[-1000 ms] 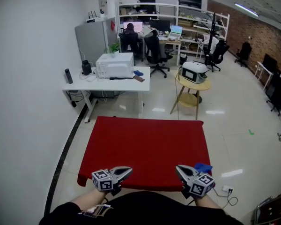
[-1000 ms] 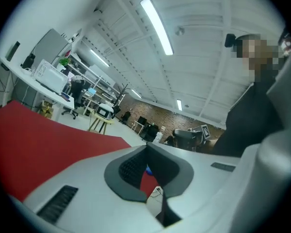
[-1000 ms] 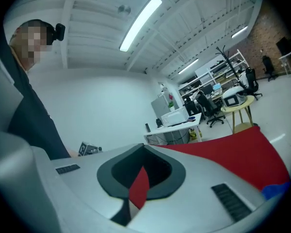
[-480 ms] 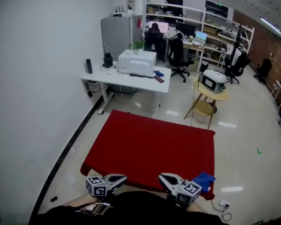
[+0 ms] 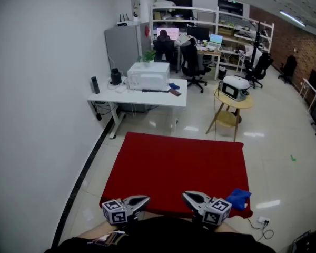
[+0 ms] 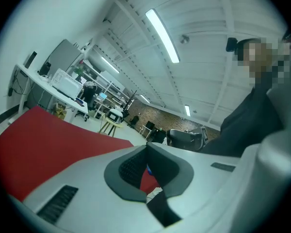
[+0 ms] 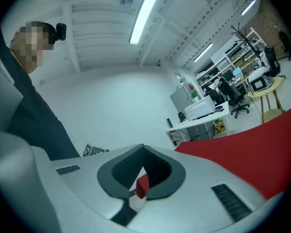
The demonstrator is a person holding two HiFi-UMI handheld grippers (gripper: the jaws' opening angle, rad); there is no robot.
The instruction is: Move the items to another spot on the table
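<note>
When reaching for the blue item, mind where parked: at the near right corner of the red surface, right at the edge and perhaps lapping over. Soft and crumpled by the look, maybe cloth; too small to say for sure. Nothing else to move seen on the red.

Main risk — a push instead of a pick. Coming in from the body side with closed tips, would likely shove outward or sideways and send over the corner onto the floor. Being soft, could also get pinched by one fold only, then trail, snag the red covering and drag that along.

Nearest, the right gripper: at the near edge, close beside the blue item, tips together, holding nothing. Same in the right gripper view, with only a sliver of red behind the closed tips. Must open before any grasp, or else just jab.

Then the left gripper: likewise closed and empty, toward the middle of the near edge, apart from the blue item. Both held low, close to the body, angled toward each other — could knock together if swung across carelessly.

Farther out, beyond the far edge: white desk with a boxy white machine, and a round side table. Well apart, no likely hazard to this move.
</note>
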